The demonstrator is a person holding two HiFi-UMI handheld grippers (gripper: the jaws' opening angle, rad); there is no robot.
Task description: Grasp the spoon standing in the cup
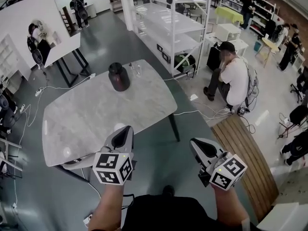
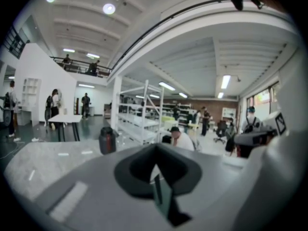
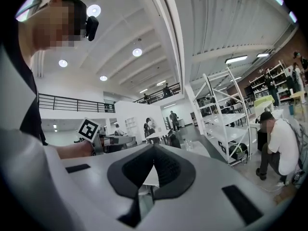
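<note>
A small clear cup point(image 1: 137, 70) stands at the far side of the grey marble table point(image 1: 86, 124), just right of a dark jar point(image 1: 119, 76). It is too small to make out a spoon in it. My left gripper point(image 1: 126, 129) hovers over the table's near edge, shut and empty, far short of the cup. My right gripper point(image 1: 195, 142) hangs off the table's near right corner, jaws together with nothing in them. The left gripper view shows closed jaws point(image 2: 155, 148) with the jar point(image 2: 107, 140) far ahead. The right gripper view shows closed jaws point(image 3: 153, 147) too.
White metal shelving point(image 1: 168, 23) stands behind the table. A person in a white shirt point(image 1: 233, 76) crouches to the right beside cables on the floor. A wooden platform point(image 1: 245, 158) lies at the near right. A whiteboard table point(image 1: 57, 47) stands at the far left.
</note>
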